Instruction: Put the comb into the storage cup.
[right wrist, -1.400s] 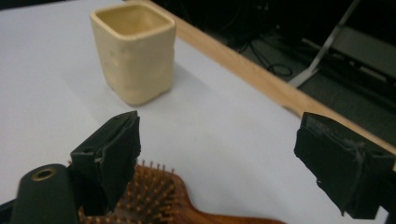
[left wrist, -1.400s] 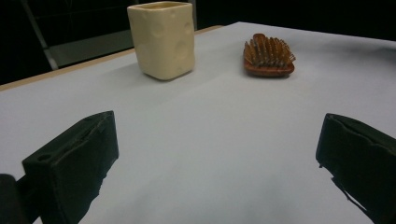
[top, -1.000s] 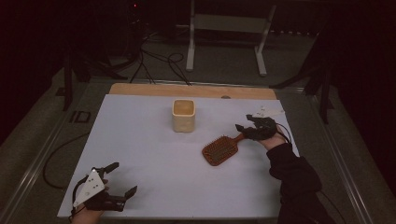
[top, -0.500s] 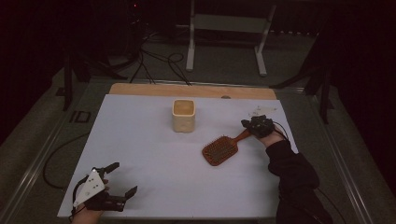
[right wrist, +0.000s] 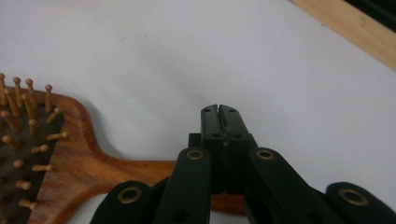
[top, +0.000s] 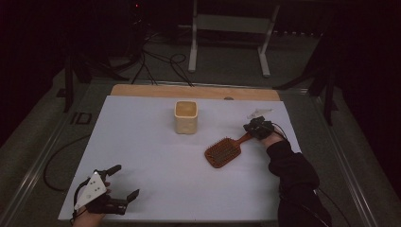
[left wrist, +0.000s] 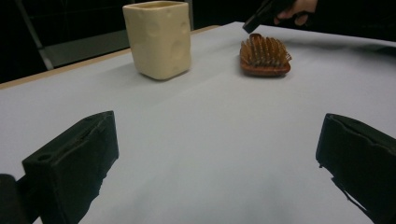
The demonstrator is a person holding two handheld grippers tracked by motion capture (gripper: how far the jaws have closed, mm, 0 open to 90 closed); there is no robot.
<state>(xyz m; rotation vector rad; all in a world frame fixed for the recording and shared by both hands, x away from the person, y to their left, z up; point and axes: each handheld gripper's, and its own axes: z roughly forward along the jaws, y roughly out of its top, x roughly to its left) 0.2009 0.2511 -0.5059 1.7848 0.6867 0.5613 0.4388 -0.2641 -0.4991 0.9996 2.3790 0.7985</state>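
Two grippers: one in each of the person's hands, both over the white table (top: pixel 156 156).
Landmark: a cream cup (top: pixel 186 117) with softly dimpled walls, square-ish with rounded corners, standing upright toward the far middle of the table; its mouth is open to the top.
Hairbrush: a wooden paddle brush (top: pixel 226 151) lying flat, bristles up, to the right of the cup and nearer the person, apart from it.
Hairbrush look: reddish-brown wood with a visible grain, a wide rounded head, a dark cushion set with rows of pale wooden pins tipped with small balls, and a handle that narrows from the head.
Hairbrush lie: the head points toward the person's left and near side, the handle runs away from the cup toward the right edge of the table.
Right gripper: the right gripper (top: pixel 256 127) sits right of the cup, at the tip of the brush handle; in the right gripper view its black jaws are pressed together with no gap, and the handle runs underneath the linkage (right wrist: pixel 224 161). Whether the jaws pinch the handle itself or only lie over it, I cannot tell.
Left gripper: the left gripper (top: pixel 124 182) is well away from the cup, at the table's near left corner, jaws spread wide and holding nothing, the bare table between them.
Left gripper detail: a grey three-cornered plate rides on top, and a cable loops off the near left edge.
Sleeve: a dark sleeve (top: pixel 293 175) covers the right forearm, reaching in from the near right.
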